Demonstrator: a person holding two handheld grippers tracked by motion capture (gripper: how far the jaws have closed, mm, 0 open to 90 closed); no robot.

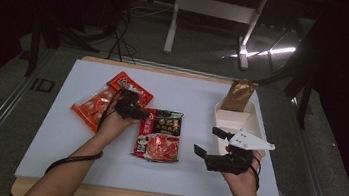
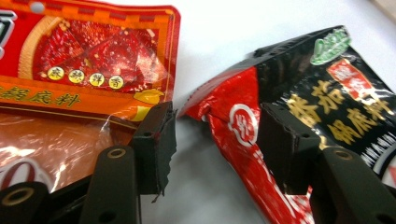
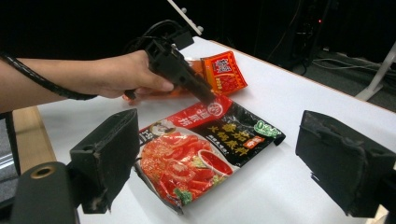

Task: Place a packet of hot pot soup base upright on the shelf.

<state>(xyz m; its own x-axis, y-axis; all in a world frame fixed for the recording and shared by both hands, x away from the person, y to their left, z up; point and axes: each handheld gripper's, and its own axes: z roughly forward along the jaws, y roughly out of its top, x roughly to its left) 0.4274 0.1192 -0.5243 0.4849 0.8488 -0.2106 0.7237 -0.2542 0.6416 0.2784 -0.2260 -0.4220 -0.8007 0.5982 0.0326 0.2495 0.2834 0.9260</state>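
Red-and-black soup pouch, centre frame, looks light, floppy, slippery; best pinched at its upper-left corner, which left tool straddles half-spread; right tool gapes empty.

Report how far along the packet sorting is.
Done: one brown packet stands in the white tray. In hand: the left gripper straddles a corner of the black-and-red packet, not yet gripping. Left: that packet and the orange packet lie on the table; the right gripper waits open.
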